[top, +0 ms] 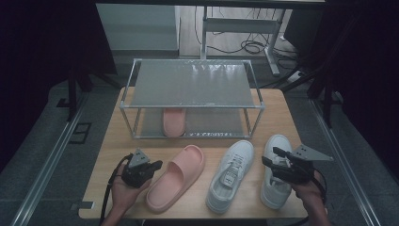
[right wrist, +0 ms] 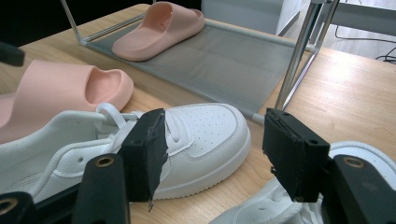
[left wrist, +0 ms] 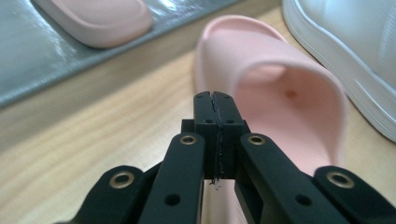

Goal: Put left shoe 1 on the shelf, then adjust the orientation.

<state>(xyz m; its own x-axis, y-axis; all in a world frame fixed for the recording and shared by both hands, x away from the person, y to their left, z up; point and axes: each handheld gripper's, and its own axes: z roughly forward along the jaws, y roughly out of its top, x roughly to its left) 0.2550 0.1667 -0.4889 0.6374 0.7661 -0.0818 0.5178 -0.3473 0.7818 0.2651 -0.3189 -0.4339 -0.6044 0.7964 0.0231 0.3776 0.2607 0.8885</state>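
Left tongs [left wrist: 215, 100] (pressed together) hover beside pink slide [left wrist: 280, 107], nothing gripped.

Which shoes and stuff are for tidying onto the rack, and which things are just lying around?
For the job:
pink slipper on the table
pink slipper on the rack
two white sneakers
shoe rack
left gripper
right gripper

Just lying about:
cables on the floor

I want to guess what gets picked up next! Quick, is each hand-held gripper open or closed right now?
Left hand-held gripper: closed, holding nothing, beside the pink slipper.
Right hand-held gripper: open, holding nothing, above a white sneaker.
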